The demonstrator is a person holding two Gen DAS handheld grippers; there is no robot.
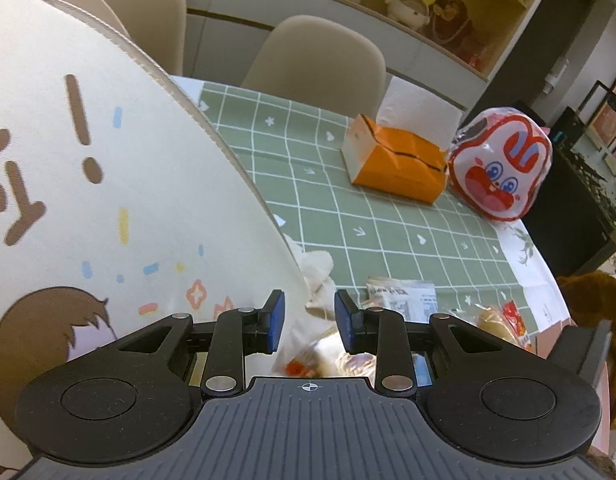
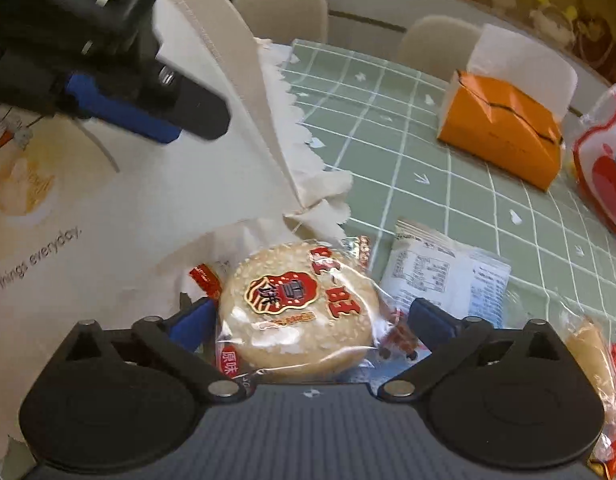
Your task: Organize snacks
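Note:
A cream tote bag with cartoon print fills the left of the left wrist view. My left gripper is shut on its fabric edge, and the right wrist view shows it up at the bag rim. A round sesame cake in a clear wrapper lies at the bag's mouth. It sits between the fingers of my right gripper, which is open; the blue pads stand just off the wrapper. A white snack packet lies right of the cake, and a further wrapped bun at the right edge.
On the green checked tablecloth stand an orange box and a rabbit-face snack bag at the back right. Beige chairs line the table's far side. A frayed white cloth lies beside the bag.

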